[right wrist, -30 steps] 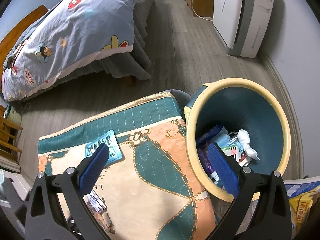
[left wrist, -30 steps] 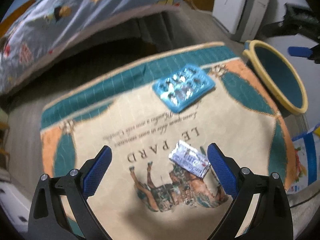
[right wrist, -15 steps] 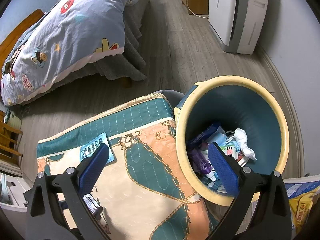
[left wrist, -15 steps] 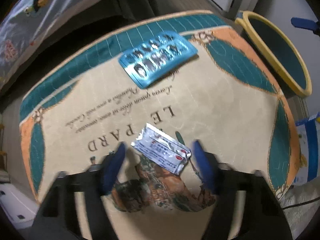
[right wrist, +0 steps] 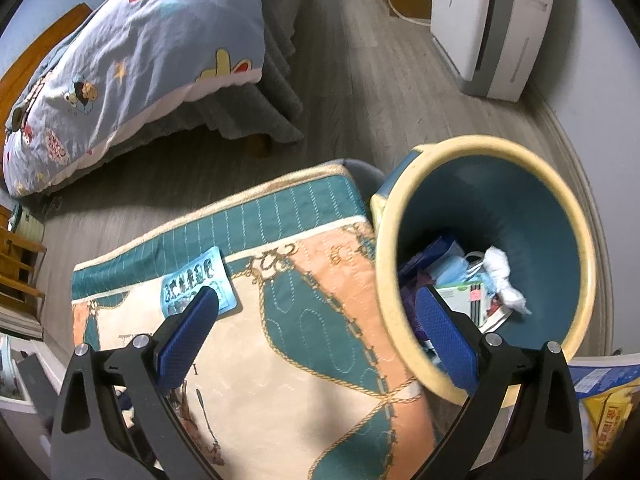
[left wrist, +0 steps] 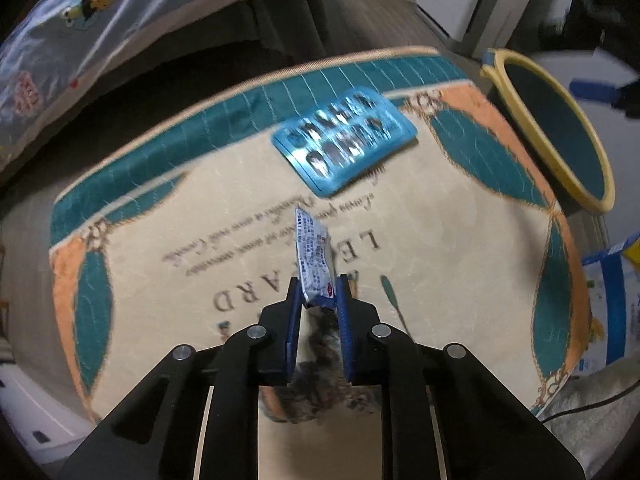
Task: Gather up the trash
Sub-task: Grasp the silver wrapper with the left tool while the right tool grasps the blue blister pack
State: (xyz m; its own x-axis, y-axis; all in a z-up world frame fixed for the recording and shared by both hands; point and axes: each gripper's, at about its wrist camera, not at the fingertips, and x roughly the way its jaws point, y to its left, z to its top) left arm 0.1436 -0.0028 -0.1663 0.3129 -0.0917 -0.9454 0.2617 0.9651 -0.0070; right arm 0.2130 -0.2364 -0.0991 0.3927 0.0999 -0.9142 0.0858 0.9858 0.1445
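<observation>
1. Right now your left gripper (left wrist: 318,294) has just been closing, and its blue pads now pinch the near end of the silver sachet (left wrist: 314,258). The packet stands up on edge between the jaws, most of it sticking out beyond the tips.
2. That grip is narrow and sits on one crumpled end. Judging by how thin and slick the foil looks, a quick swing could let it twist or slide out, so move smoothly.
3. Just beneath, the quilted cushion (left wrist: 224,216) with the horse print is soft; if the sachet drops there it may land flat, which would be hard to pinch again.
4. Further out on the cushion lies the blue blister pack (left wrist: 344,138), apart from the sachet and untouched. It is flat and wide, so a later pick may call for an edge grip; sweeping the sachet low could nudge it toward the cushion's far edge.
5. Your right gripper (right wrist: 316,330) hangs wide open with nothing between its pads, poised above the cushion's edge and the near rim of the trash bin (right wrist: 384,280).
6. The bin stands just beside the cushion, on your right, already holding wrappers and tissue (right wrist: 502,276). Its rim is tall: carry the sachet too low and it could catch the yellow lip and fall outside, or your two grippers could collide over the opening.
</observation>
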